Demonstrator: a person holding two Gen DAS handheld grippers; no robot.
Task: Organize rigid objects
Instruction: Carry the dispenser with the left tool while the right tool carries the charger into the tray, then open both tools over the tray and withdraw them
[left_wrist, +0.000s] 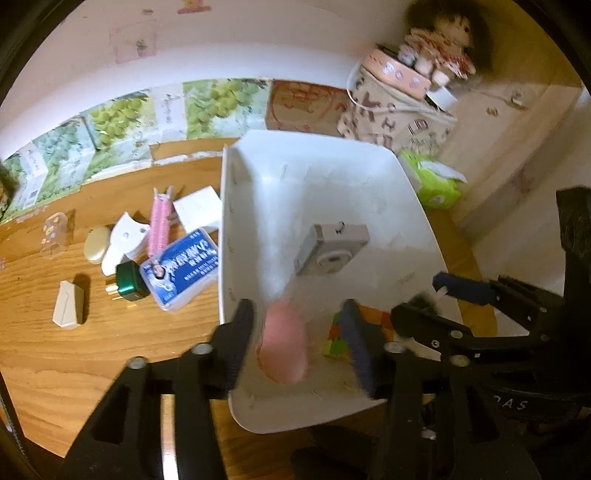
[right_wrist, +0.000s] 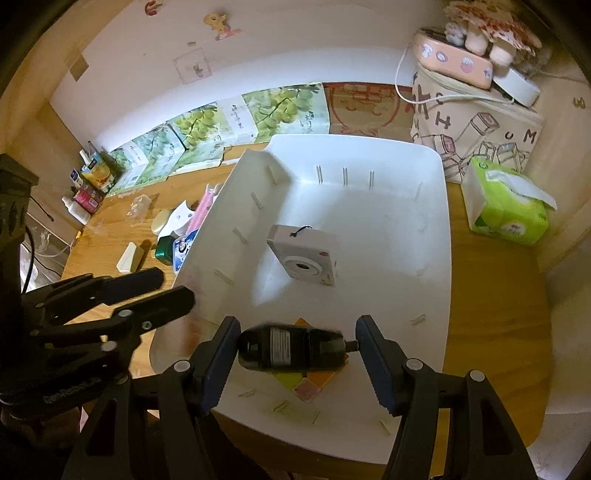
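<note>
A white bin stands on the wooden table and holds a white instant camera and a colourful puzzle cube. My left gripper is open over the bin's near end; a blurred pink oval object is between its fingers, apart from both. My right gripper is open over the bin's near edge; a blurred black object lies between its fingers above the cube, touching neither pad clearly.
Left of the bin on the table lie a blue card case, green plug adapter, pink comb, white boxes, a cream oval case. A green tissue pack and a printed bag stand right.
</note>
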